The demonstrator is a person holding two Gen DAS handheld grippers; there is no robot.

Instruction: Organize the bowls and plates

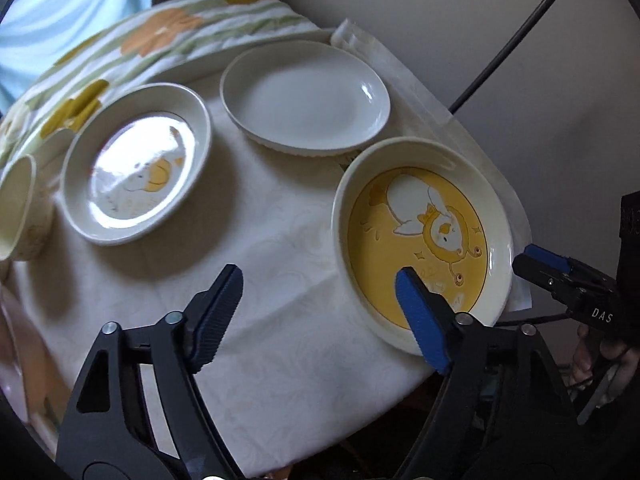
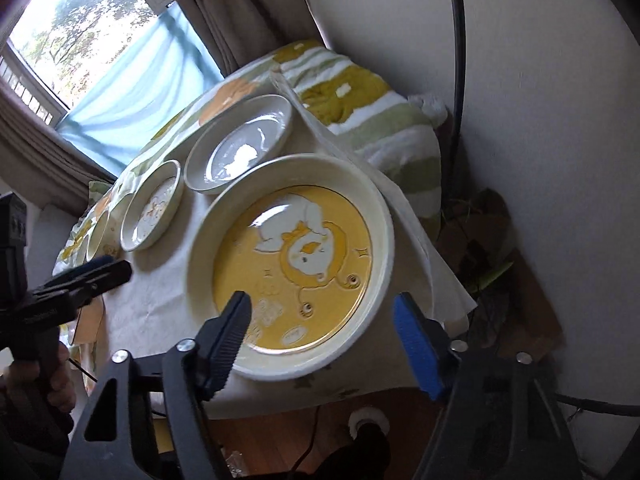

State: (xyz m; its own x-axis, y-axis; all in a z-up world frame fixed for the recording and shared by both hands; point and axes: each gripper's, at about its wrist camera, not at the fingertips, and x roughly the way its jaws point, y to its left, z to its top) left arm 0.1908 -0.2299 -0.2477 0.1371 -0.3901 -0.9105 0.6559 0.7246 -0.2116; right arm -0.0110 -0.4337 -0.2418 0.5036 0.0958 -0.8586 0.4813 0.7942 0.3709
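A big yellow plate with a cartoon duck (image 1: 424, 240) (image 2: 292, 264) lies at the table's near right corner. A plain white plate (image 1: 304, 96) (image 2: 240, 148) lies behind it. A smaller duck plate (image 1: 136, 168) (image 2: 154, 204) lies to the left, with a cream bowl (image 1: 20, 208) beyond it at the far left. My left gripper (image 1: 320, 284) is open and empty, above the cloth just left of the yellow plate. My right gripper (image 2: 324, 308) (image 1: 536, 260) is open and empty, with its fingers to either side of the yellow plate's near rim.
The table has a white cloth (image 1: 256, 240). A flowered quilt (image 1: 160, 36) (image 2: 360, 108) lies behind and to the right of the plates. A wall and a black cable (image 1: 520, 32) are on the right. The table edge (image 2: 320, 396) drops to a wooden floor.
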